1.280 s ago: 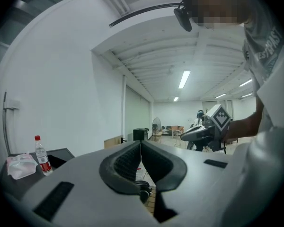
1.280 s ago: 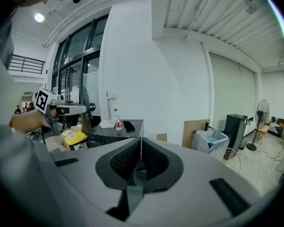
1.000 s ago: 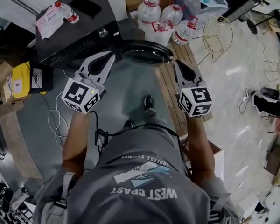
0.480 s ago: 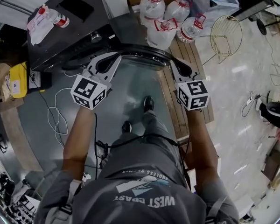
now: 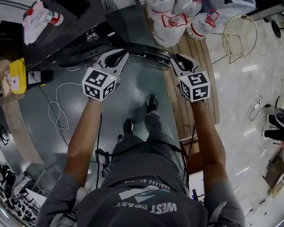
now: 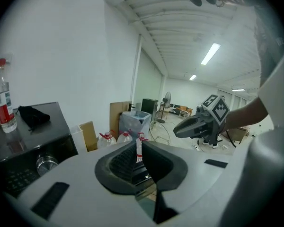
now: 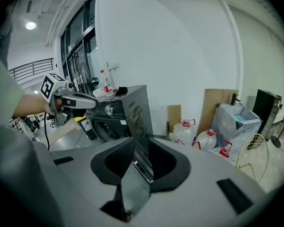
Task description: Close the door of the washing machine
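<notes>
Grey floor (image 5: 132, 93), frame top: washing machine (image 5: 75, 34), door (image 5: 146, 56) open. Left claw (image 5: 119, 56) clenched, empty. Right claw (image 5: 176, 59) just spreading, door rim between jaws: grip pending.

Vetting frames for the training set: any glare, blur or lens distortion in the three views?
Head view: dim, mostly sharp, glare patches on the floor. Left gripper view: heavy fisheye, black corners, ceiling lights blown out. Right gripper view: same fisheye and vignette, washing machine crisp.

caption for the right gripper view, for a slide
The right gripper, jaws just opening, straddles the open door edge; washing machine behind.
</notes>
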{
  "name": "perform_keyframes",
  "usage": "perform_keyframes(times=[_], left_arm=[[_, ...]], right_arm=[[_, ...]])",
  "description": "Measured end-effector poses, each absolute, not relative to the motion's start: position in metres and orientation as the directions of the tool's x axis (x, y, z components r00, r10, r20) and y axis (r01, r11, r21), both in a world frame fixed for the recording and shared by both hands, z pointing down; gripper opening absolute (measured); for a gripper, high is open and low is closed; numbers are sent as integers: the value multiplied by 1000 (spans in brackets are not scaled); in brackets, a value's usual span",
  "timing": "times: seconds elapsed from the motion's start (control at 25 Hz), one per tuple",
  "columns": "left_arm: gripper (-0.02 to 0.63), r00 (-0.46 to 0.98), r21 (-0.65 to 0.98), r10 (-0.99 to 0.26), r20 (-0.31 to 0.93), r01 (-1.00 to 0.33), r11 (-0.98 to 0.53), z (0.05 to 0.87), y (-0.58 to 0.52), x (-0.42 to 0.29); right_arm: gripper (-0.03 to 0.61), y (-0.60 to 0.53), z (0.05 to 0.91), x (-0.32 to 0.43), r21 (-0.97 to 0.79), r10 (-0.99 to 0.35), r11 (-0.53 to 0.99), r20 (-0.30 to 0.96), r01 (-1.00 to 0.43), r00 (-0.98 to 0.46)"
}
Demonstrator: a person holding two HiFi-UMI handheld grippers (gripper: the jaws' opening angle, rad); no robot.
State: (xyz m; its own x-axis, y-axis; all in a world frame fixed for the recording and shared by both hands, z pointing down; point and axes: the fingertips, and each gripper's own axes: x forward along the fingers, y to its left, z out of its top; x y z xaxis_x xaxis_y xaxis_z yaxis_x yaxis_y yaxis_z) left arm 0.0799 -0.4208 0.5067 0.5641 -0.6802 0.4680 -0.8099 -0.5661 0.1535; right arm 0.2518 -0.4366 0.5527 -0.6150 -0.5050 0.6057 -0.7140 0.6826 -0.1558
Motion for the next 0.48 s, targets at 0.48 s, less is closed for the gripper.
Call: perform_keyframes(times=[0.48], left_arm=[[181,533,233,-602,595,-831,-505,615,-458,102]], right_arm=[[173,-464,658,244,-209,-339,759,681,-616,-649]])
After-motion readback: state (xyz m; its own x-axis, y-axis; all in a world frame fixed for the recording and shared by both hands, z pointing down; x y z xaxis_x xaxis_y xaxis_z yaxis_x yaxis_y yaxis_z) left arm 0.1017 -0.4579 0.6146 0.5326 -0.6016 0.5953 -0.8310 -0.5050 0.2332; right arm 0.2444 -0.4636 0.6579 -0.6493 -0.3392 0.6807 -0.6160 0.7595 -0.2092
